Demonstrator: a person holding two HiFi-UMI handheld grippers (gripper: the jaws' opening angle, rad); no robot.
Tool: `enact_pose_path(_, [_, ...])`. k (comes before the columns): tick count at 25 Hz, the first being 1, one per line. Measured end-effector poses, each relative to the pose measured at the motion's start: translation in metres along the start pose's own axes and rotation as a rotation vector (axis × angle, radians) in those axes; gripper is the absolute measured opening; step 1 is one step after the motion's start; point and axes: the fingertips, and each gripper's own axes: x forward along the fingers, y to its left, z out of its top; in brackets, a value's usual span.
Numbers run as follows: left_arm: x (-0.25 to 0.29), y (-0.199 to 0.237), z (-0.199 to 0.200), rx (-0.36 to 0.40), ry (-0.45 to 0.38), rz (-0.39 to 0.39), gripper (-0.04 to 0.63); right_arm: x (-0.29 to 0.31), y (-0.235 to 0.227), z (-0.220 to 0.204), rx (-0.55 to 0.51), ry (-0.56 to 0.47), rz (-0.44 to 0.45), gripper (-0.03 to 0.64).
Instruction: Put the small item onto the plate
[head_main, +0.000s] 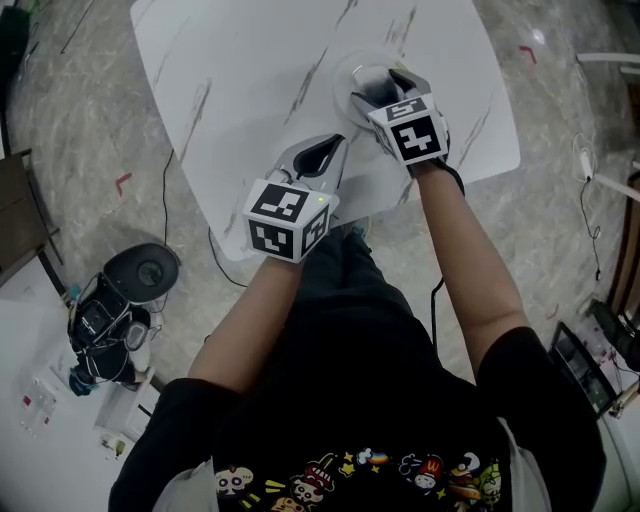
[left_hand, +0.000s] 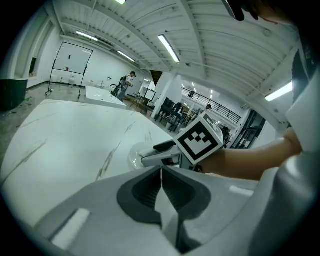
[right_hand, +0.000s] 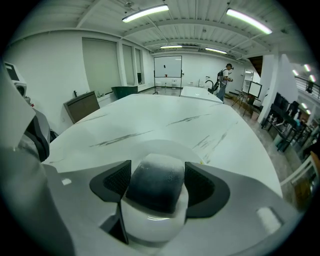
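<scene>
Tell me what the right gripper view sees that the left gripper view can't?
Only the right gripper view shows the small dark item, pinched between that gripper's jaws. Only the left gripper view shows the left gripper, shut and empty, plus the right gripper from outside, with its marker cube and the person's forearm. Both show the white plate and the marble table.

Dark rounded item (right_hand: 154, 182) (pale on top) above white plate (right_hand: 167, 144).

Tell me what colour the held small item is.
The small item is dark grey, whitish at edges; clearest in right gripper view.
</scene>
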Motion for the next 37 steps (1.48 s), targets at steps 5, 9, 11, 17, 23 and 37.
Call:
enact_pose_path(5, [-0.006, 0.0, -0.001, 0.006, -0.002, 0.003, 0.0, -0.005, 0.001, 0.004, -0.001, -0.026, -0.017, 0.362])
enact_pose_path(9, [-0.011, 0.001, -0.004, 0.021, 0.005, 0.007, 0.0, -0.023, 0.002, 0.011, 0.006, -0.073, -0.043, 0.341])
enact_pose_path(11, [-0.014, 0.001, -0.004, 0.029, 0.007, 0.01, 0.0, -0.036, 0.002, 0.014, 0.019, -0.099, -0.049, 0.336])
enact_pose_path(17, [-0.03, -0.003, 0.003, 0.068, -0.003, 0.022, 0.0, -0.095, 0.003, 0.027, 0.057, -0.209, -0.09, 0.322])
enact_pose_path(23, [-0.053, -0.02, 0.016, 0.118, -0.019, 0.023, 0.0, -0.162, 0.007, 0.023, 0.068, -0.269, -0.123, 0.323])
enact_pose_path(37, [-0.076, -0.052, 0.048, 0.206, -0.079, 0.032, 0.0, -0.234, 0.021, -0.027, 0.166, -0.313, -0.147, 0.323])
